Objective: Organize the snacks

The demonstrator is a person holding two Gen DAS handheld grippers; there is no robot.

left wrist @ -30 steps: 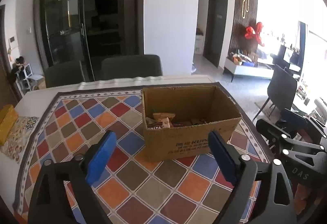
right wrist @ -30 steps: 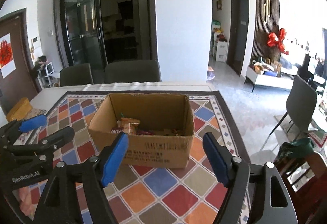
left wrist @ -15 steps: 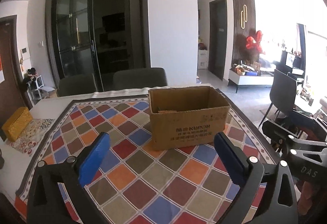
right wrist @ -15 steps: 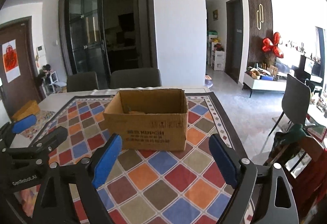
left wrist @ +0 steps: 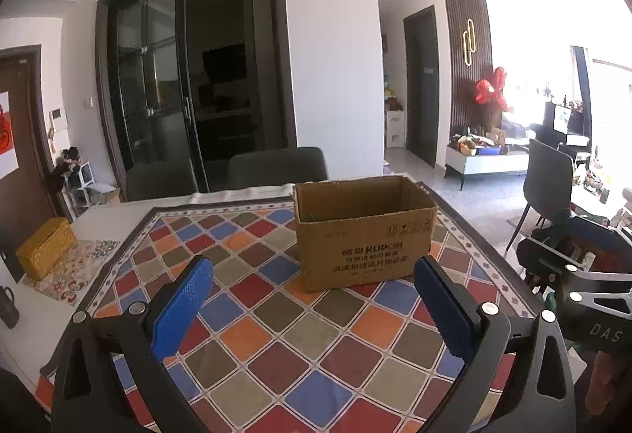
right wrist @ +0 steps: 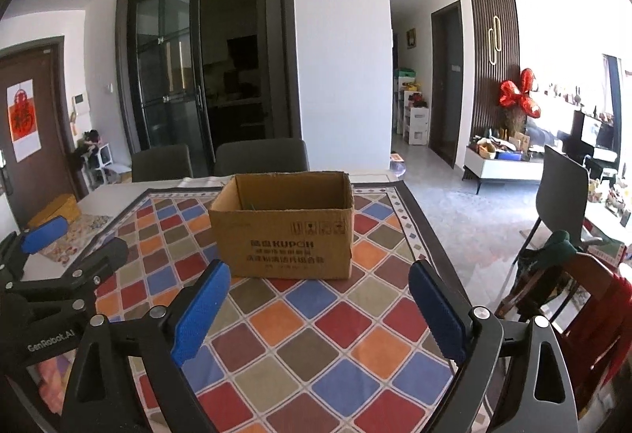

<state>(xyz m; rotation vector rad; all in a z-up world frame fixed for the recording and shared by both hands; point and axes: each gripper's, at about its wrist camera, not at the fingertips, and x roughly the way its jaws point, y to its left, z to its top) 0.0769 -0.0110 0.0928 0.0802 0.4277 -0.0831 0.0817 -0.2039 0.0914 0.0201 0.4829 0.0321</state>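
Standing upright on the multicoloured diamond-patterned tablecloth [right wrist: 316,346], the open-topped brown cardboard box with printed lettering [right wrist: 282,235] sits toward the table's far side, its contents largely hidden by the near wall. The left gripper [left wrist: 316,308] and right gripper [right wrist: 318,312] hover short of it, blue-padded jaws spread wide, holding nothing. A yellow woven box [left wrist: 45,247] lies well apart at the left edge.

— What covers the table?
— A checkered tablecloth [left wrist: 276,314] of red, blue, orange and olive diamonds, dark-bordered.
— And at the far left?
— A yellow woven box [left wrist: 45,247] on a patterned mat [left wrist: 77,269].
— Behind?
— Two grey dining chairs [right wrist: 260,156], dark glass sliding doors [right wrist: 197,77], red balloons [right wrist: 519,95] far right.
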